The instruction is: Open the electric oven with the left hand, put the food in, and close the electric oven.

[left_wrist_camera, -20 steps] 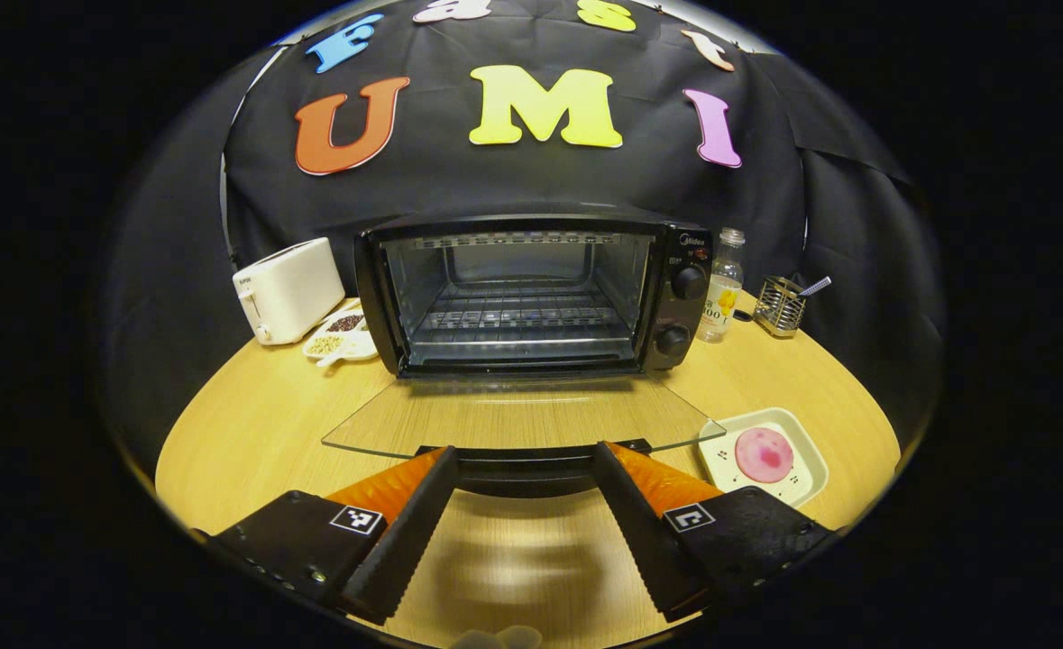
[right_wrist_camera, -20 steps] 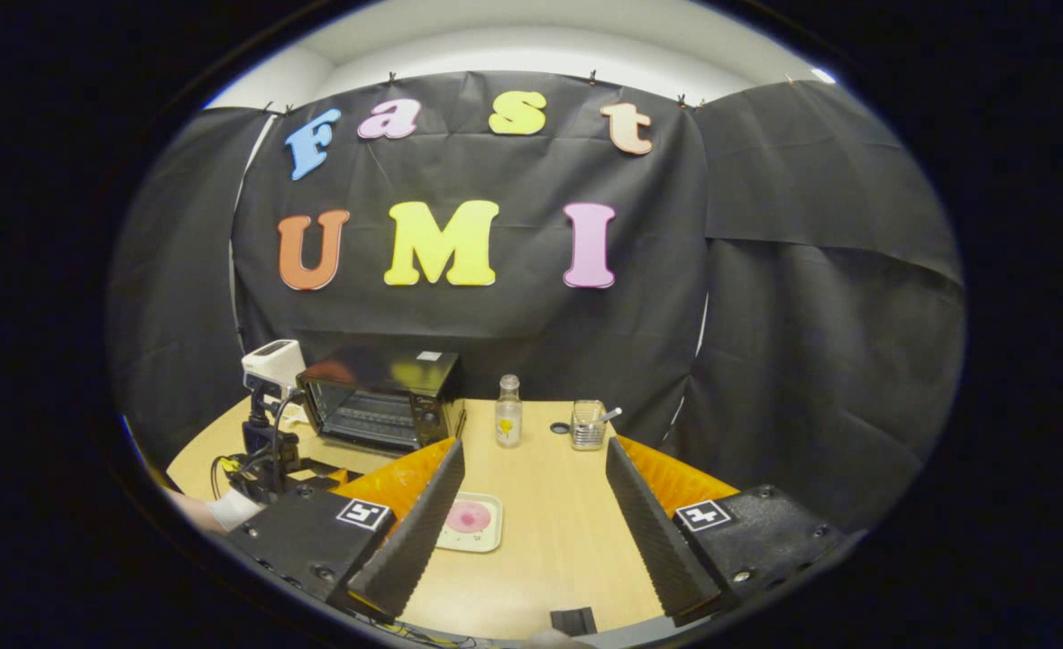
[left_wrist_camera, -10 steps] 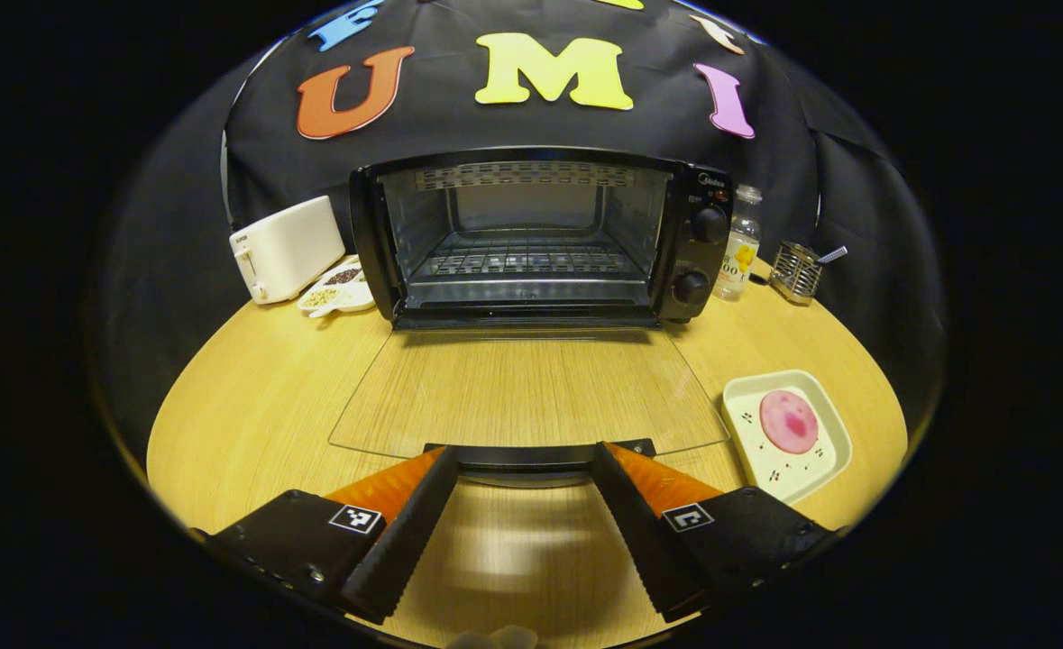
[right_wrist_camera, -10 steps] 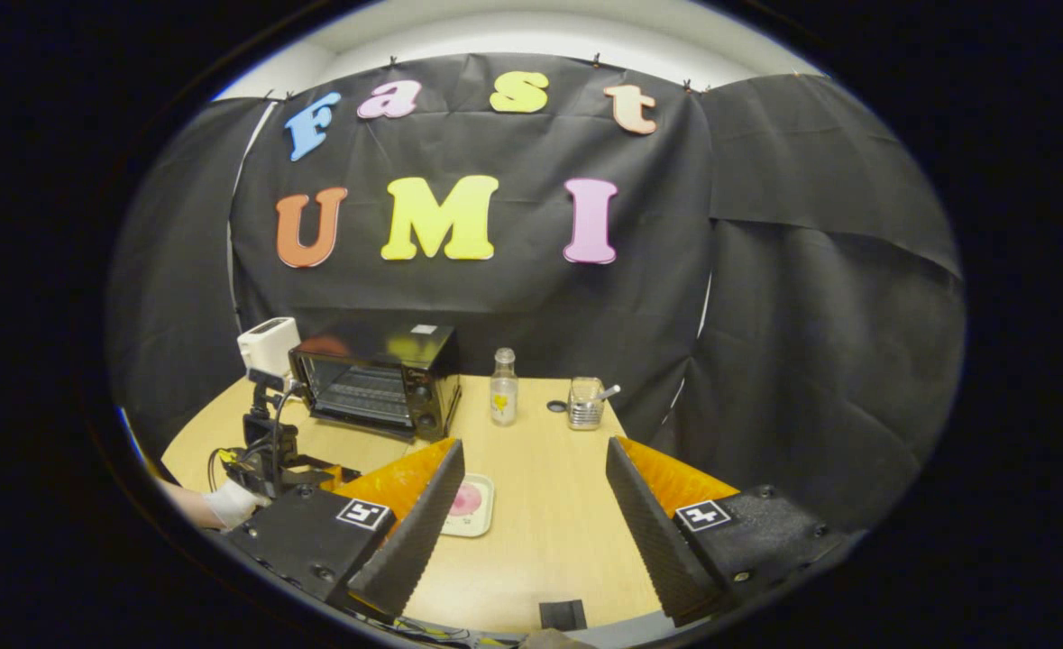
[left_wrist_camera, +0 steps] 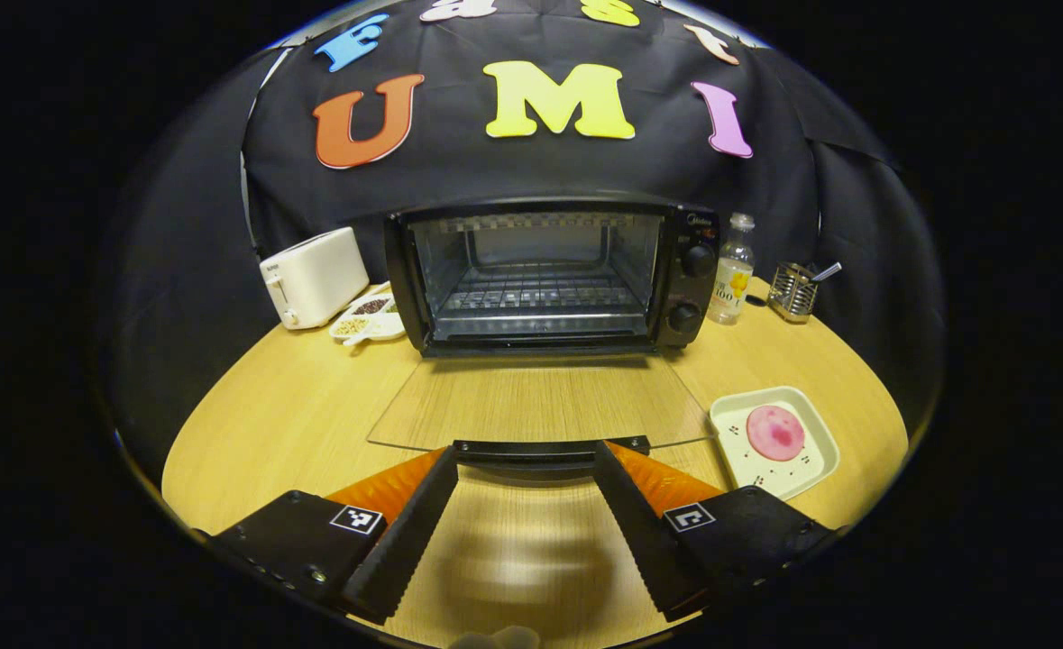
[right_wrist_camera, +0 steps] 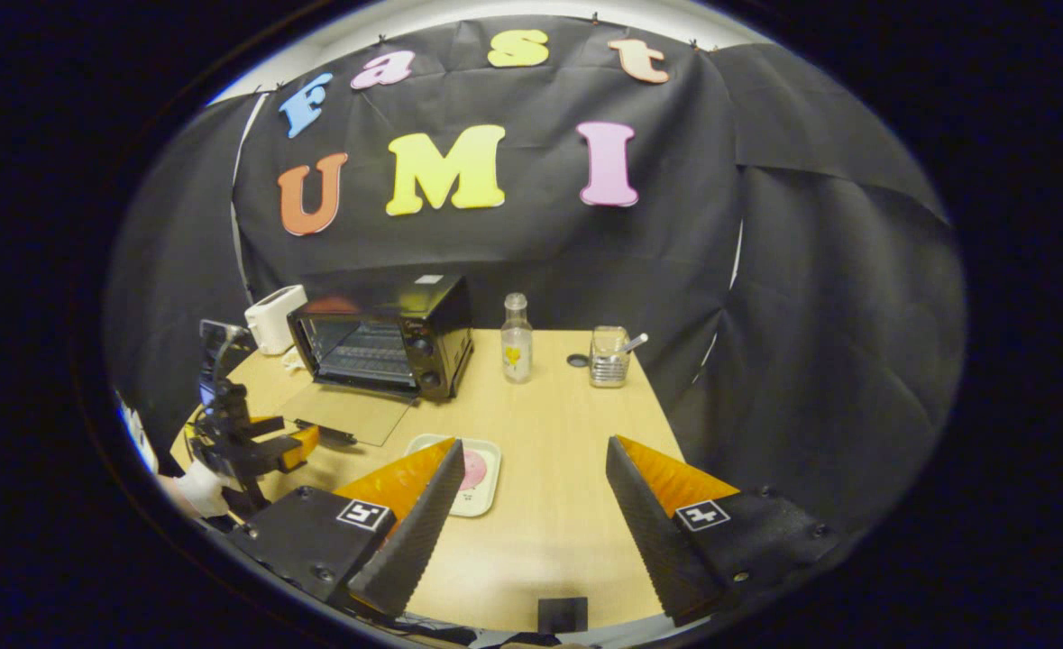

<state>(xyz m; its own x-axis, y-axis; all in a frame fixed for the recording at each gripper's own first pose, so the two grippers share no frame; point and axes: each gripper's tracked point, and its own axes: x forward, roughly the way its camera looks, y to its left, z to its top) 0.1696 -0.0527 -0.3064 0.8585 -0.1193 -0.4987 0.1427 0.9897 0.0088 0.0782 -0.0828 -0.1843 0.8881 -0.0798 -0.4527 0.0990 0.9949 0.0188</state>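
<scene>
1. The left gripper [left_wrist_camera: 526,469] has its fingers spread wide and holds nothing. Its tips sit just in front of the door handle [left_wrist_camera: 549,447], not touching it.
2. The glass door [left_wrist_camera: 540,401] lies flat on the table [left_wrist_camera: 261,424], at 12 o'clock from the tips. The electric oven [left_wrist_camera: 549,275] is wide open behind it, with a bare rack inside.
3. The right gripper [right_wrist_camera: 531,464] is spread wide too, with nothing in it. There is bare table between its fingers.
4. The pink food [left_wrist_camera: 775,432] sits in a white tray [left_wrist_camera: 815,451] at 2 o'clock from the left gripper, just beside the door's right corner.
5. Half a second ago the left gripper was closer to the oven; it has pulled back. The right gripper has tipped downward.
6. A toaster [left_wrist_camera: 315,276], a snack dish [left_wrist_camera: 369,322], a bottle [left_wrist_camera: 731,281] and a wire cup [left_wrist_camera: 792,291] stand along the back edge, by the black cloth wall [left_wrist_camera: 170,270].
</scene>
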